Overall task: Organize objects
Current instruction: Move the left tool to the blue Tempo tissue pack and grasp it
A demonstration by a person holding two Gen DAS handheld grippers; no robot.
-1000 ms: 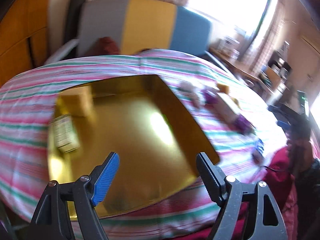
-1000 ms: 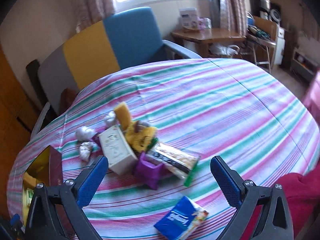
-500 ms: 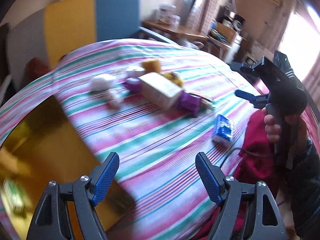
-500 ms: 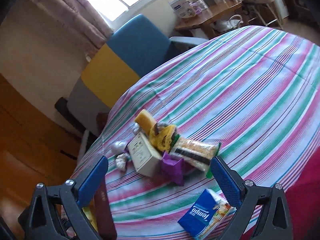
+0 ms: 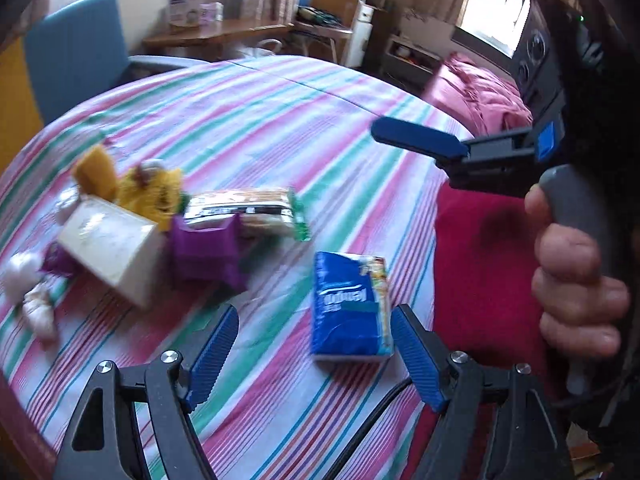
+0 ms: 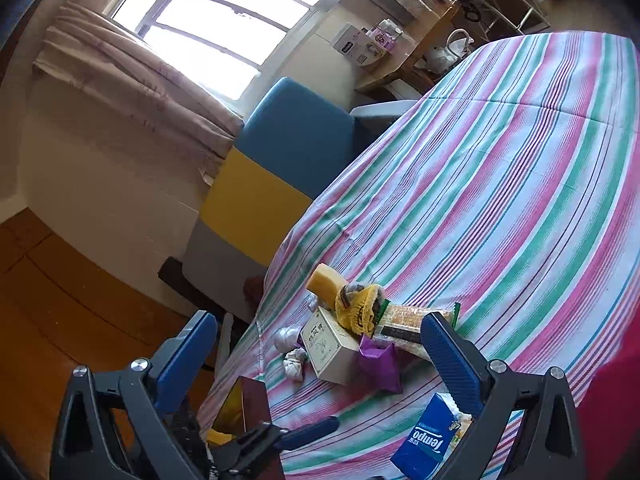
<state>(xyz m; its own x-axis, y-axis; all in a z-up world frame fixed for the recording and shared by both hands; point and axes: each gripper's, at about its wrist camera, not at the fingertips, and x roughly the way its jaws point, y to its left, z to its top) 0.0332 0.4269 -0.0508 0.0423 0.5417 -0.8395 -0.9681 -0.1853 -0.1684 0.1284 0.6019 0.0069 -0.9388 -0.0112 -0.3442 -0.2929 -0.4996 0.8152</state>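
A blue tissue pack [image 5: 350, 308] lies flat on the striped tablecloth [image 5: 280, 120]. My left gripper [image 5: 314, 320] is open just above it, with the pack close to the right finger. Behind it is a pile: a white box [image 5: 108, 244], a purple pouch [image 5: 206, 250], a green-edged snack pack [image 5: 244, 210], a yellow net bag [image 5: 150, 196] and white bulbs [image 5: 24, 276]. A hand [image 5: 576, 280] holds my right gripper [image 6: 318, 320], which is open and empty, higher up to the right. It looks down on the white box [image 6: 328, 344] and the tissue pack [image 6: 424, 440].
A gold-lined box with a dark red wall [image 6: 252, 400] sits at the table's left end. A blue, yellow and grey chair [image 6: 280, 168] stands behind the table. Red cloth [image 5: 480, 264] drapes the near right edge. A wooden desk [image 5: 216, 36] stands further back.
My left gripper has swung right, away from the gold box, to the pile and then over the tissue pack. My right gripper has risen and tilted left. Both stay open.
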